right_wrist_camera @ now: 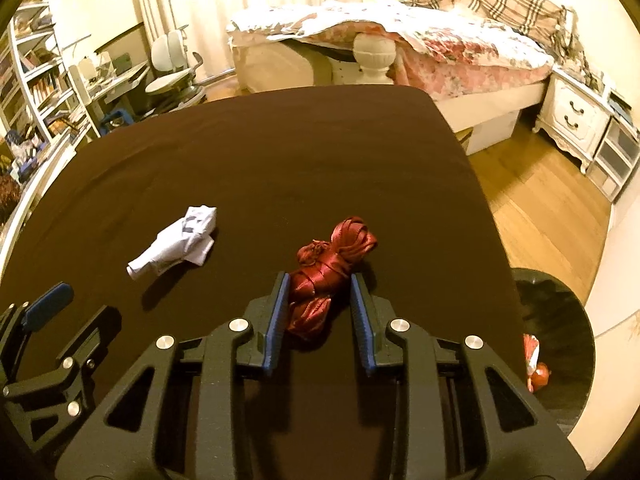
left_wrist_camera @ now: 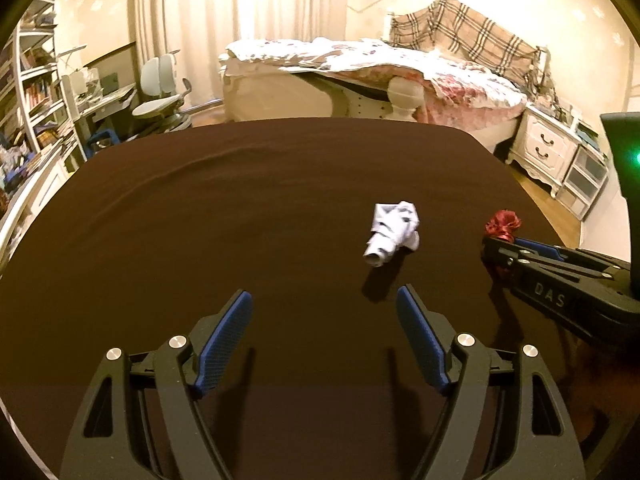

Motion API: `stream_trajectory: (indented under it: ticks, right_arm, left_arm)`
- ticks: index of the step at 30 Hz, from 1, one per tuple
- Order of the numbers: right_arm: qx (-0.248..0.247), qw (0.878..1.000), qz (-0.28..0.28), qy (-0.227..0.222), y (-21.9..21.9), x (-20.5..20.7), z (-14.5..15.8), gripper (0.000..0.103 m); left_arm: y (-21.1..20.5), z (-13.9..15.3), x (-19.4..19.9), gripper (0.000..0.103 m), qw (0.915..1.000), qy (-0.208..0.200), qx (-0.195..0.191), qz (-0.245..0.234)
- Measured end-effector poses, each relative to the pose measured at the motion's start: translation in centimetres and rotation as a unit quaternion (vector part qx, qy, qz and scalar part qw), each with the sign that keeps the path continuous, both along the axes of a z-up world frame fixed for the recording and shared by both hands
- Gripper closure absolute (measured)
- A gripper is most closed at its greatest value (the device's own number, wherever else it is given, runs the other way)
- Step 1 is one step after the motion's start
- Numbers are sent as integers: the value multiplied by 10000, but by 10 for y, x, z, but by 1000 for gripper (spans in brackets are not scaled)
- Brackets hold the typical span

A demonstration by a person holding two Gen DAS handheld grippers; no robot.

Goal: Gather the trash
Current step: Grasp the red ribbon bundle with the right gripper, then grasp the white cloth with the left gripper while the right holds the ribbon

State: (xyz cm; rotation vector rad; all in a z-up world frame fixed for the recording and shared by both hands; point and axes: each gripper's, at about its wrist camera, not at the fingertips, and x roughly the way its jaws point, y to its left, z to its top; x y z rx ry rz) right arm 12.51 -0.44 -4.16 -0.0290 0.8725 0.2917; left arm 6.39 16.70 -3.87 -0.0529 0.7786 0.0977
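Observation:
A bundle of red ribbon [right_wrist_camera: 330, 264] lies on the dark brown table [right_wrist_camera: 240, 152]. My right gripper [right_wrist_camera: 320, 280] is shut on it, both blue pads touching its sides. The ribbon [left_wrist_camera: 502, 224] and right gripper [left_wrist_camera: 496, 252] also show at the right of the left wrist view. A crumpled white paper [left_wrist_camera: 390, 232] lies on the table ahead and right of my left gripper [left_wrist_camera: 324, 300], which is open and empty. The paper [right_wrist_camera: 176, 240] lies left of the ribbon.
A black-lined trash bin [right_wrist_camera: 556, 340] stands on the floor right of the table, with a red-and-white wrapper [right_wrist_camera: 536, 364] inside. A bed [right_wrist_camera: 400, 40], a nightstand [right_wrist_camera: 576, 116], a desk chair [right_wrist_camera: 176, 68] and bookshelves [right_wrist_camera: 36, 80] stand beyond the table.

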Motion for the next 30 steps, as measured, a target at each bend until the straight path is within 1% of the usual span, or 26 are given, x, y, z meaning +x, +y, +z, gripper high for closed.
stream_trajectory:
  ticks: [6, 12, 18, 22, 24, 26, 27, 29, 30]
  right_arm:
    - [114, 9999, -65, 13, -16, 4, 0, 74]
    - [209, 9998, -48, 22, -14, 8, 0, 74]
    - [308, 9995, -13, 42, -16, 9, -1, 73]
    - [323, 9995, -6, 45, -17, 9, -1, 73]
    - [334, 9994, -6, 47, -17, 9, -1, 73]
    - [339, 9994, -2, 46, -17, 9, -1, 73]
    - [330, 9994, -1, 47, -17, 9, -1, 73]
    - [321, 9995, 11, 42, -16, 8, -1, 73]
    - [322, 9995, 15, 41, -16, 8, -1, 73]
  left_arm:
    - [-10, -1, 17, 27, 9999, 38, -59, -129]
    - [-15, -2, 42, 27, 9996, 154, -152, -185]
    - [-21, -5, 60, 27, 9992, 270, -89, -280]
    - [-23, -6, 66, 27, 9986, 362, -128, -370]
    - [-23, -8, 67, 35, 9980, 422, -188, -428]
    - [-21, -11, 66, 48, 9973, 507, -257, -474]
    - [-20, -11, 65, 49, 9973, 499, -268, -470]
    - [-19, -10, 62, 59, 9972, 471, -288, -496]
    - [-20, -11, 61, 62, 9972, 465, -276, -507]
